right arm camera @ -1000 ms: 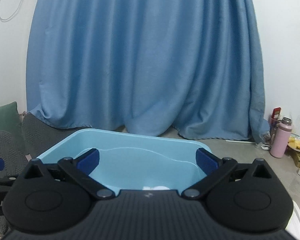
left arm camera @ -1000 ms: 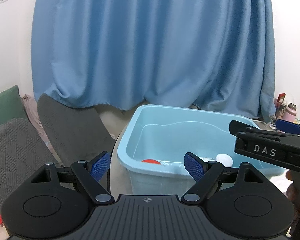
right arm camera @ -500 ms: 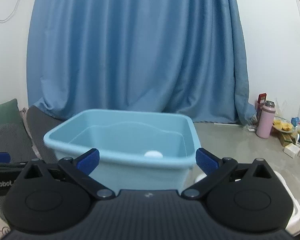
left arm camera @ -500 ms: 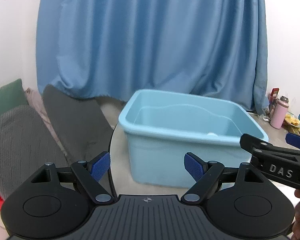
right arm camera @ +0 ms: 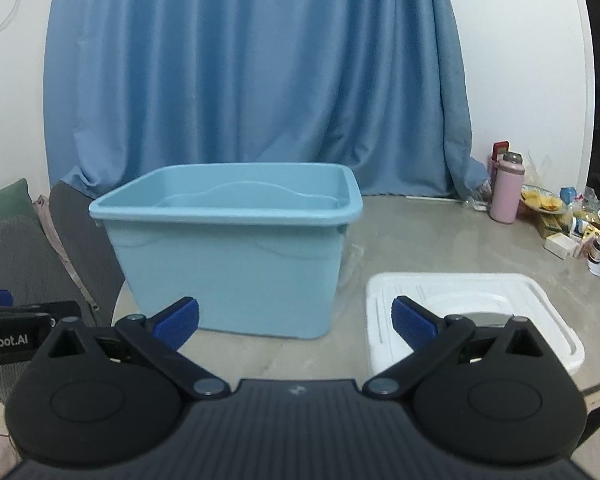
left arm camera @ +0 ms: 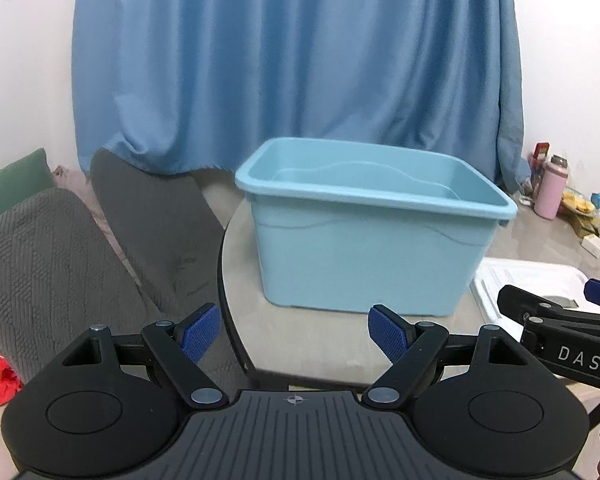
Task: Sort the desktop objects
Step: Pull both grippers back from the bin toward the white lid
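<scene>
A light blue plastic bin [left arm camera: 364, 248] stands on the grey table [left arm camera: 300, 340]; it also shows in the right wrist view [right arm camera: 228, 264]. Its contents are hidden behind its wall. My left gripper [left arm camera: 294, 334] is open and empty, held low in front of the bin near the table's front edge. My right gripper [right arm camera: 294, 320] is open and empty, in front of the bin's right corner. A white foam tray [right arm camera: 472, 312] lies right of the bin, with a dark round thing on it, partly hidden by my right fingers. The right gripper shows in the left wrist view [left arm camera: 560, 320].
Grey cushions [left arm camera: 60, 264] lie left of the table. A pink bottle [right arm camera: 507, 188] and several small packages [right arm camera: 572, 232] stand at the table's far right. A blue curtain [right arm camera: 260, 80] hangs behind.
Both grippers have pulled back and down from above the bin. The bin's inside with a white ball and a red thing is no longer visible. The white tray has come into view.
</scene>
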`<state>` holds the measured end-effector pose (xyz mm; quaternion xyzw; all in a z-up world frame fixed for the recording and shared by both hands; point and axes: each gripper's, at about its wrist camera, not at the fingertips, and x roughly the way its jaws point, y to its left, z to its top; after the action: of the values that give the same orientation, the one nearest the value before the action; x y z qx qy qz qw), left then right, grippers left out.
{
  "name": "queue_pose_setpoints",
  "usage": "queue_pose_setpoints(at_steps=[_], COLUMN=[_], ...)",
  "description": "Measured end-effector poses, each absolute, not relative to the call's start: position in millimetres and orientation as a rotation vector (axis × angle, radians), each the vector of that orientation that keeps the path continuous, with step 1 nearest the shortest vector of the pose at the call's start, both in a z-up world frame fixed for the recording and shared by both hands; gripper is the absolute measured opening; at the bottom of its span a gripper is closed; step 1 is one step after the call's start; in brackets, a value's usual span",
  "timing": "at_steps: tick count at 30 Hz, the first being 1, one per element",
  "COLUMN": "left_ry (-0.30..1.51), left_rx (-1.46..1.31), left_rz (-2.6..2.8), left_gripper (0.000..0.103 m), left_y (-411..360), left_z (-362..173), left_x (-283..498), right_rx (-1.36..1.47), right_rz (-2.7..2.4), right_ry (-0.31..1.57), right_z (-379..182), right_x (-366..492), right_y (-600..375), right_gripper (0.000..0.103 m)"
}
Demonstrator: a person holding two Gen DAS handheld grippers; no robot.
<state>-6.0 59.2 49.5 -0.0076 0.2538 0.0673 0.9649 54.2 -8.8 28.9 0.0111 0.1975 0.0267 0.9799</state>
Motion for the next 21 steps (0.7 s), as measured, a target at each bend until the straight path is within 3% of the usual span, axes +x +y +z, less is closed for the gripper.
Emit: queue_pose_setpoints(at_steps=[21], left_ry=[0.54], left_rx=[0.024], left_rz=[0.067], left_gripper=[0.083], left_y=[29], left_z=[28], left_x=[-30], right_rx=[0.039], right_rz=[0.008], right_ry=[0.419], right_z=[17], right_x=[19], right_y=[-27], right_gripper=[0.103])
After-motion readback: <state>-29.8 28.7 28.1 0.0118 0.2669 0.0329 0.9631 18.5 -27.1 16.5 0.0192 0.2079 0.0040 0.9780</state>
